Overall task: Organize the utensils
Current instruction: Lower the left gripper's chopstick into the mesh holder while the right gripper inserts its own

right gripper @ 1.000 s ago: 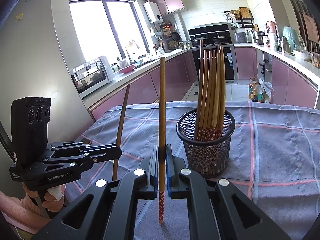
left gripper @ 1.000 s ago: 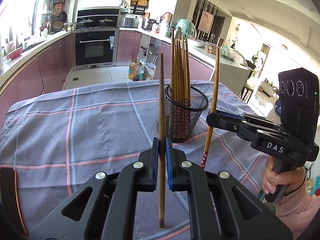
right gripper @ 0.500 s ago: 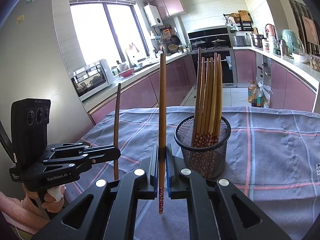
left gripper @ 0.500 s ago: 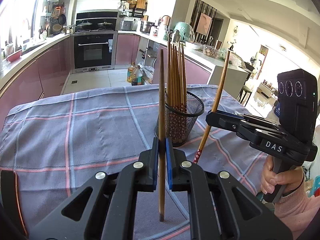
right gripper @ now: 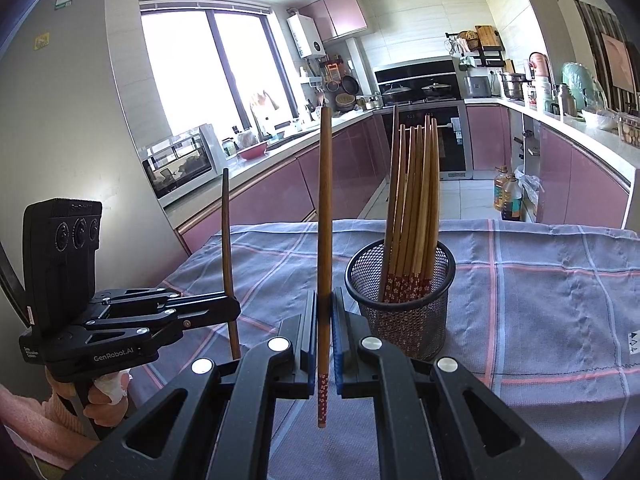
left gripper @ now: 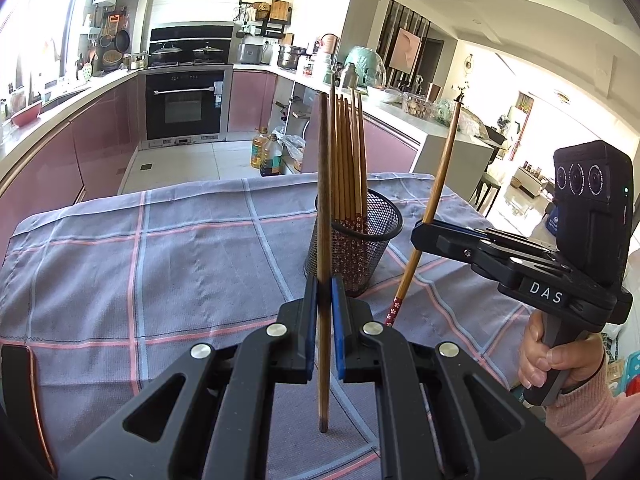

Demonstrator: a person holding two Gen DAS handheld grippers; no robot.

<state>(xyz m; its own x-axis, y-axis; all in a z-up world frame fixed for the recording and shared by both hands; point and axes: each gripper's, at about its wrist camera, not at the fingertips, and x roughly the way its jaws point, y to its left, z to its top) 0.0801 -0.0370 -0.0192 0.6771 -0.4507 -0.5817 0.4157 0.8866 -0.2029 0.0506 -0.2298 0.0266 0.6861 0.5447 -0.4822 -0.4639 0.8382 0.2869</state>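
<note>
Each tool grips one upright chopstick: the left tool (left gripper: 324,312) a plain one (left gripper: 323,208), the right tool (right gripper: 324,344) a flower-tipped one (right gripper: 325,216). The mesh cup (right gripper: 400,300) of chopsticks stands on the desk (left gripper: 160,264), seemingly just ahead.

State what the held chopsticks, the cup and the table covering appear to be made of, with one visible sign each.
Chopsticks: probably wood or bamboo, brown grain, red floral-painted ends.
Cup: likely black metal mesh, see-through.
Tablecloth: woven fabric, checked, with a stitched hem.
</note>
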